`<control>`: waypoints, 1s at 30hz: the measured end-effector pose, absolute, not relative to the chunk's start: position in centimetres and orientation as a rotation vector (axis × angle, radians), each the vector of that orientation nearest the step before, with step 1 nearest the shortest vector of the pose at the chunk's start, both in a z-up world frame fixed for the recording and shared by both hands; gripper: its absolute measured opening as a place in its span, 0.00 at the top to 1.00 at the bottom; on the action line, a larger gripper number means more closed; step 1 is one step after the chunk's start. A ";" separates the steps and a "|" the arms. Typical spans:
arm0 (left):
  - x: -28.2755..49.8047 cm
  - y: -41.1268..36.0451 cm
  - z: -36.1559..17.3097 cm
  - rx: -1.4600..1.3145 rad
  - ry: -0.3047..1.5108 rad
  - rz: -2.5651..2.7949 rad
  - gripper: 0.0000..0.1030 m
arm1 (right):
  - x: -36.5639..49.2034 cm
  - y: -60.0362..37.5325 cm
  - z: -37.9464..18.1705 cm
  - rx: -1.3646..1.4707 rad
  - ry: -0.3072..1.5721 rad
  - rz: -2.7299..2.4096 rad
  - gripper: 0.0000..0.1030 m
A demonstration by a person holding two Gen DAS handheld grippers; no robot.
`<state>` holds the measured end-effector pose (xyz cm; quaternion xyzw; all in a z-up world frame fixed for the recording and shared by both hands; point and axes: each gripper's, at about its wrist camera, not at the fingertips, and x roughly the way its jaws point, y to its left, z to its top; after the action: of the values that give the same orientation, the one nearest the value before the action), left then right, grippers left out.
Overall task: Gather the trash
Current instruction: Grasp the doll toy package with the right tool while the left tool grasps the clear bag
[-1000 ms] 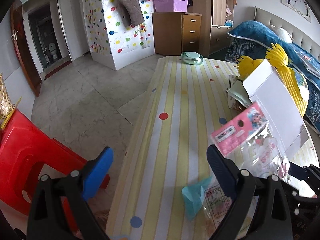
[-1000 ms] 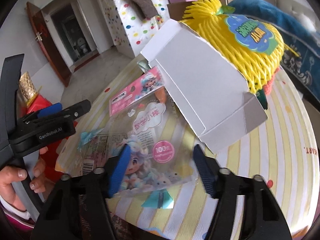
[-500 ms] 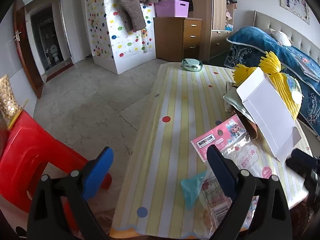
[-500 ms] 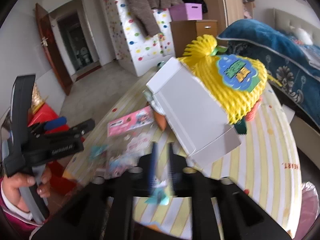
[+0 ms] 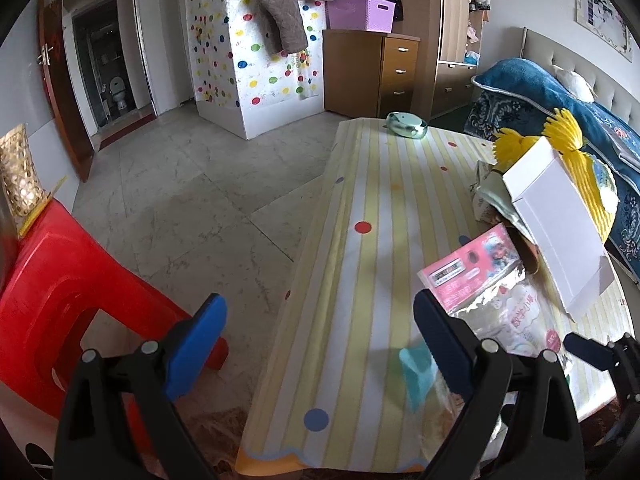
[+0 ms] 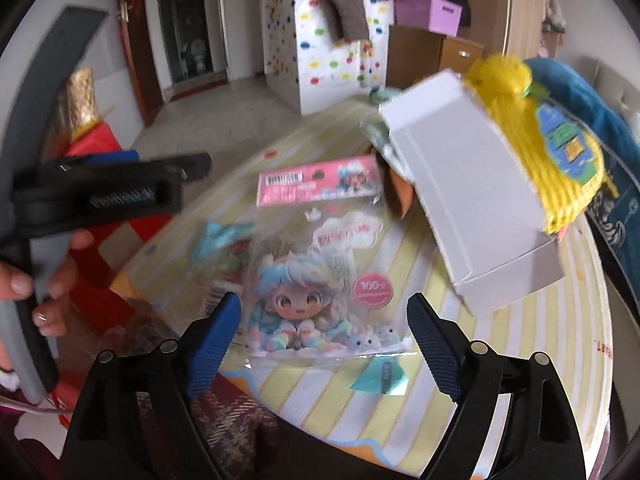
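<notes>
**Packet dead ahead of my right jaws, long axis running away from me**

I'm hanging my right gripper (image 6: pixel 324 332) over the near end of the table (image 6: pixel 520 360), jaws opening wide w/ nothing between the pads yet. The clear toy packet (image 6: pixel 320 264) is lying flat just past my tips, pink header card at the far end, cartoon-girl end nearest me. So its long axis is pointing more or less straight away from me, and its near short edge is sitting about between my two fingers, apart from both.

A small teal scrap (image 6: pixel 380 376) is lying just below that edge, nearer my right-hand finger. The white box (image 6: pixel 472 200) is leaning over the packet's far right corner, propped on the yellow foam net (image 6: pixel 532 136).

My left gripper (image 5: pixel 320 344) is also standing wide and empty, pointing mostly at bare tablecloth and floor; packet's off to its right, partly behind its right finger. I'm judging the right hand nearer and better lined up, so the pick is probably mine.
</notes>
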<state>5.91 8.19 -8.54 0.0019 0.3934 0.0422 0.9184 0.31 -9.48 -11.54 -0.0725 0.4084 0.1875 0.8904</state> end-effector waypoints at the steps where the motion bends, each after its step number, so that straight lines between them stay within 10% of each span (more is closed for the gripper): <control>1: 6.0 8.3 -8.7 -0.001 0.812 0.087 0.11 | 0.4 -9.4 -11.9 -0.156 0.864 0.389 0.18; 19: 4.7 9.0 -8.1 0.006 0.800 0.094 0.11 | -1.0 -9.3 -9.3 -0.171 0.746 0.468 0.69; 30: 3.5 7.3 -7.2 0.039 0.781 0.036 0.11 | -4.0 -12.9 -4.6 -0.100 0.596 0.411 0.84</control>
<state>3.52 7.32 -7.18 0.0188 0.3808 0.0176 0.9243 -3.96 -12.92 -4.56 -0.0490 0.2913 0.2009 0.9340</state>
